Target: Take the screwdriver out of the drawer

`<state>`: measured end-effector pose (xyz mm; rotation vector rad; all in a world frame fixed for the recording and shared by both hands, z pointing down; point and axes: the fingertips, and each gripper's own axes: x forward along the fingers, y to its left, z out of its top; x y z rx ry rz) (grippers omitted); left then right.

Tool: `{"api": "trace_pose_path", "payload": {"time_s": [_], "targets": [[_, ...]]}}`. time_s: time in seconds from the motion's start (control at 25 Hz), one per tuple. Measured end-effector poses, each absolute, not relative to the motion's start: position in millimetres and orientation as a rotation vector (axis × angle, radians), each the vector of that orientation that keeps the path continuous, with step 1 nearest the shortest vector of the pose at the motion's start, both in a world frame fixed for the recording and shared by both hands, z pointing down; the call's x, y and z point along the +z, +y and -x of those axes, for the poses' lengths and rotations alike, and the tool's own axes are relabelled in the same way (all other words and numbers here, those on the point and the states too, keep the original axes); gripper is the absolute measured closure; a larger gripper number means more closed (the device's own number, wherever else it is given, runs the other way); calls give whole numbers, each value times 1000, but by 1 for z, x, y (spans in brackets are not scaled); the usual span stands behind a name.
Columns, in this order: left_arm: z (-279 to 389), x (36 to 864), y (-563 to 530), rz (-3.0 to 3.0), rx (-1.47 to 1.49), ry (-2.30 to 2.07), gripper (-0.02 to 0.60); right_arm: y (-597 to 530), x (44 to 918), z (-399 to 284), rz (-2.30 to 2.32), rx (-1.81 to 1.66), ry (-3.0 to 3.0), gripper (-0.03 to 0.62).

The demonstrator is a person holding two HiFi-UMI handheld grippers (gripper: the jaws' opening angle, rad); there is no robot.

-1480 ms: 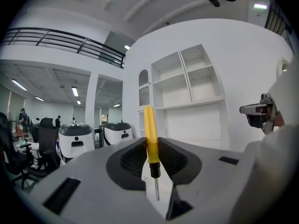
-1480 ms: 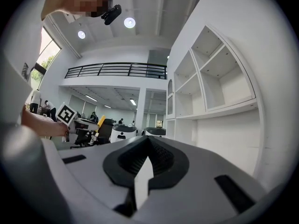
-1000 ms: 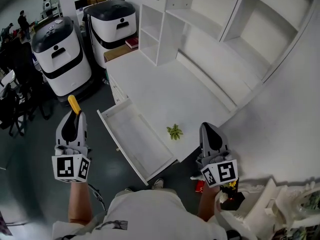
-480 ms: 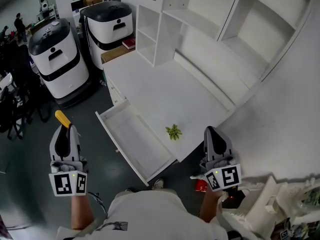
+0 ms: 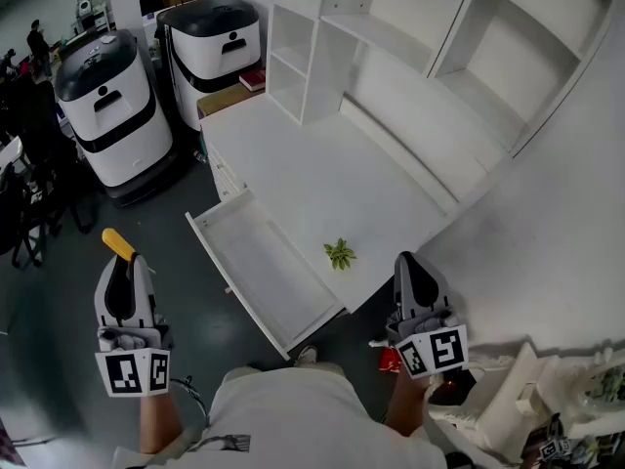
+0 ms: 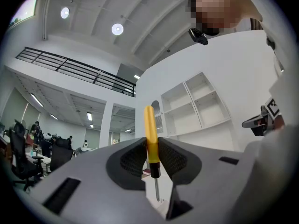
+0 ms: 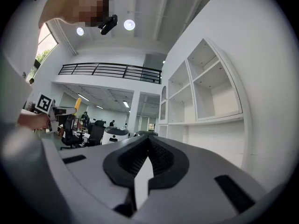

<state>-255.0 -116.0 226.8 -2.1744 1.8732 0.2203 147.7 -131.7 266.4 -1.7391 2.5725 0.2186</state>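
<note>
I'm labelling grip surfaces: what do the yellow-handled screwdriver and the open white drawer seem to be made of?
The yellow-handled screwdriver: handle looks like smooth, glossy plastic, evenly yellow; the thin shaft is grey with a sheen, likely steel. The open white drawer: flat, matt white panels with square edges, probably painted or laminated board; which, the pictures leave open.

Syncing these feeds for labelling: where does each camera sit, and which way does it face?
Head view: on the person's head, facing steeply down at the open drawer and white desk; forearms, left hand-held gripper and right hand-held gripper show.
Left gripper view: on the left hand-held gripper, facing along jaws shut on the yellow screwdriver, toward white shelves; the person's head shows above.
Right gripper view: on the right hand-held gripper, along shut, empty jaws toward the shelves; head above.
Shared: both gripper views see the shelves.
</note>
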Motion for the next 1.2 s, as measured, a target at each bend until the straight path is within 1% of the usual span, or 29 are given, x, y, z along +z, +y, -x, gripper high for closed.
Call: {"api": "trace_pose_path", "payload": {"time_s": [0.28,1.2], "targets": [[254,243,-109,2208,218,1887,495,-124,275,-143,1742,205,2586,586],[249,254,-122,2270,222,1887,495,-127,282,-135,1754,212,2632,586]]}}
